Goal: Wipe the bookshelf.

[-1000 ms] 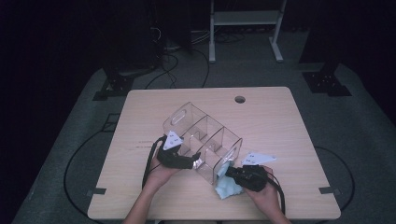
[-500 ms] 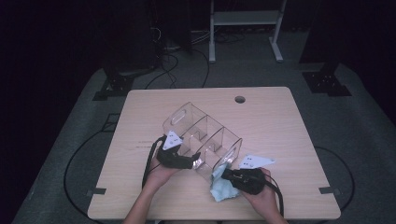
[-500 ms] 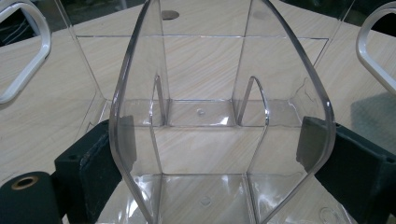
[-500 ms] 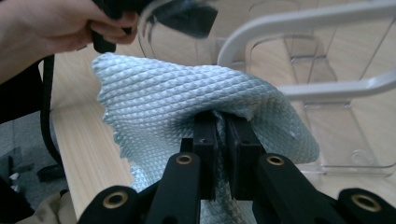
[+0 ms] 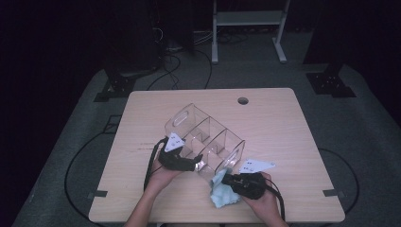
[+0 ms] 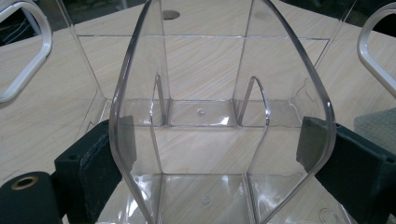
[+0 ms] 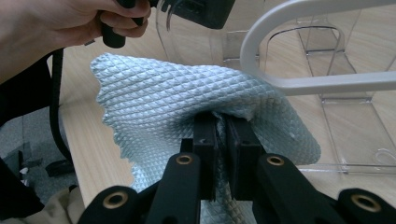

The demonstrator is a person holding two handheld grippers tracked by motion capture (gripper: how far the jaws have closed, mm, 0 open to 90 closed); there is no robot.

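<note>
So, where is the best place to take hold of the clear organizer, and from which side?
Probably by a thin upright wall, as the left gripper does now: its pads straddle the curved end wall of the clear organizer from the near side. The cut-out handle on the far end offers a second hold. The right gripper pinches the blue cloth.

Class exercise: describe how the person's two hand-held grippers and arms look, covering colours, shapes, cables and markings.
Each hand-held gripper, left and right, is black, with a grey three-cornered plate carrying small dark dots and a trailing black cable. The right gripper view shows two flat black jaws with brass-coloured rivets. The forearms show no sleeves.
</note>
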